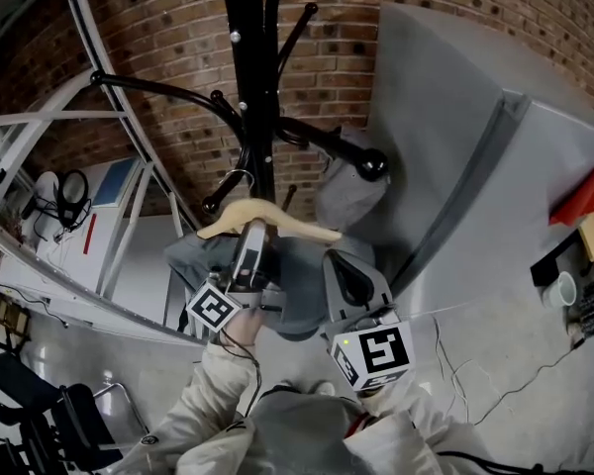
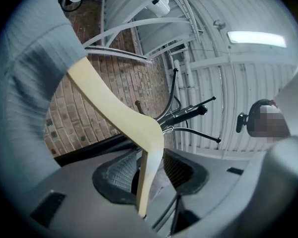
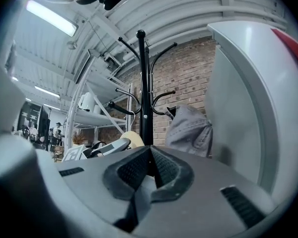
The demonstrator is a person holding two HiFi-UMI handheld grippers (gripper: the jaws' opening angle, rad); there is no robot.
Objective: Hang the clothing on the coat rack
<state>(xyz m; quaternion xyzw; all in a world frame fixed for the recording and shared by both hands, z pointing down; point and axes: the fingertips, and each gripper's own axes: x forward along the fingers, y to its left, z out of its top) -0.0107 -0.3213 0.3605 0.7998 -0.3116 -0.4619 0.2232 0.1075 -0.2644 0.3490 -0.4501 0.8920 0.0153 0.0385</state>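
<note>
A black coat rack [image 1: 249,77] stands before the brick wall. A pale wooden hanger [image 1: 277,222] carries grey clothing [image 1: 203,257], and its metal hook [image 1: 236,178] sits by a lower rack arm. My left gripper [image 1: 252,234] reaches up under the hanger. In the left gripper view the hanger [image 2: 124,118] runs between the jaws of this gripper [image 2: 151,170], which stand open with a gap on each side. More grey cloth [image 3: 189,128] hangs off a rack arm [image 1: 348,148]. My right gripper [image 1: 347,268] is just right of the left one, jaws shut [image 3: 150,155] and empty, pointing at the rack pole [image 3: 145,93].
White metal shelving [image 1: 40,127] fills the left side. A large grey panel [image 1: 475,186] stands close on the right, with a red piece [image 1: 584,198] and a cup [image 1: 562,290] beyond it. A black chair [image 1: 49,414] sits at the lower left. A person stands far off [image 3: 57,130].
</note>
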